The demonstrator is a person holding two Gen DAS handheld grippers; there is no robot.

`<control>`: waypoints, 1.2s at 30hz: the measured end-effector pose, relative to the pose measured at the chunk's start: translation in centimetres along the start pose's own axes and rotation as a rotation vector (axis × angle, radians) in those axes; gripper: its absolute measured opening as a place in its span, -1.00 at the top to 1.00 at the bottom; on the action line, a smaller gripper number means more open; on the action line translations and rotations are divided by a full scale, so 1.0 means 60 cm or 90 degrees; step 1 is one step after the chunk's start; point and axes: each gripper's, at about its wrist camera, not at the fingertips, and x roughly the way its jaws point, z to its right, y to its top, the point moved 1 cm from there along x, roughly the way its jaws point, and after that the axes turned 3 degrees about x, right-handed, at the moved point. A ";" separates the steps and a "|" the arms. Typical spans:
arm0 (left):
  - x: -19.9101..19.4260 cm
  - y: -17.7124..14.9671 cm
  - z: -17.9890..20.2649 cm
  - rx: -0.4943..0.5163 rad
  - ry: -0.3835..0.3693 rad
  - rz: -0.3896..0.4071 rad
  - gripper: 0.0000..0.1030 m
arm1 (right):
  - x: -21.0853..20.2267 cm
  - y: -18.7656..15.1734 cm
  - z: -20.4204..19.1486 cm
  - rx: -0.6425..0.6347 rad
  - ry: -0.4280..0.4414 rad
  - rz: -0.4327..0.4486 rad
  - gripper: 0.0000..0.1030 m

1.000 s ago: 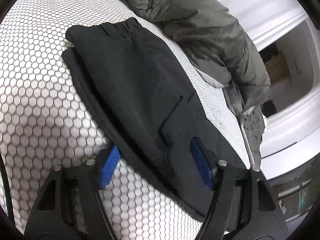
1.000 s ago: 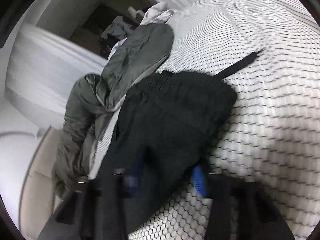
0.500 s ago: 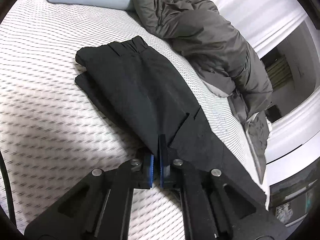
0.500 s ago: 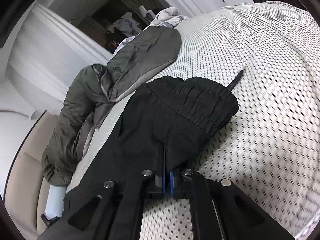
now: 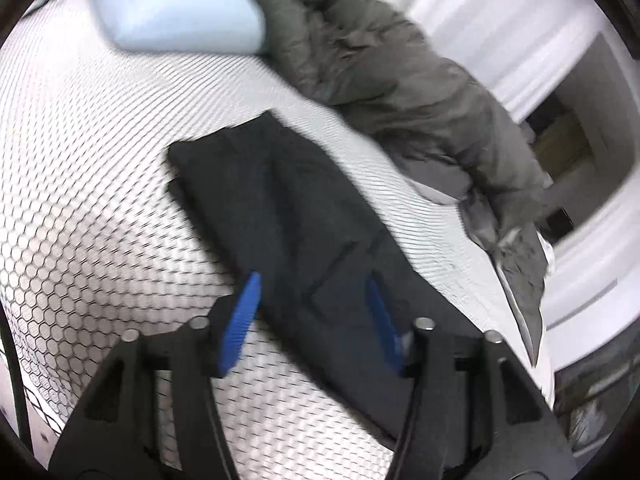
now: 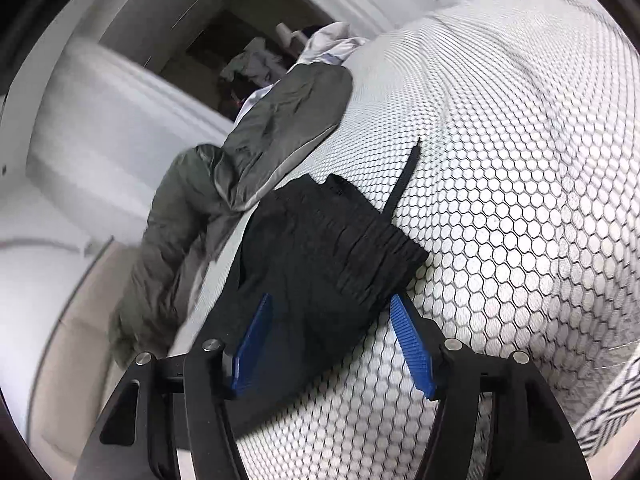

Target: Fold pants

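White honeycomb-print bedding [image 5: 100, 208] covers the bed, and the black pants [image 5: 288, 216] lie on it folded into a long strip. At the far left of the left view sits a pale blue pillow [image 5: 176, 12], then a rumpled grey jacket [image 5: 400, 80] along the bed's far edge. The left gripper [image 5: 312, 316] hovers over the leg end, jaws wide apart, holding nothing; the strip passes between the blue pads [image 5: 240, 320]. From the right view the jacket [image 6: 280, 128] lies left of the pants [image 6: 320, 264], whose gathered waistband and loose drawstring [image 6: 404, 176] show only here. The right gripper [image 6: 332, 344] stands spread wide and empty at the waist end. No containers are visible. Only this view shows clothes heaped in a dark doorway [image 6: 248, 60].
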 end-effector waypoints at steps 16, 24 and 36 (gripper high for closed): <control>0.017 -0.166 0.276 0.250 -0.148 -0.100 -0.46 | -0.028 -0.036 -0.009 -0.062 -0.105 -0.022 0.63; 0.028 -0.344 0.444 0.427 -0.270 -0.195 -0.59 | -0.108 0.013 -0.079 -0.166 -0.101 0.041 0.00; 0.035 -0.542 0.542 0.665 -0.284 -0.288 -0.69 | 0.170 0.160 -0.182 -0.321 -0.180 -0.156 -0.67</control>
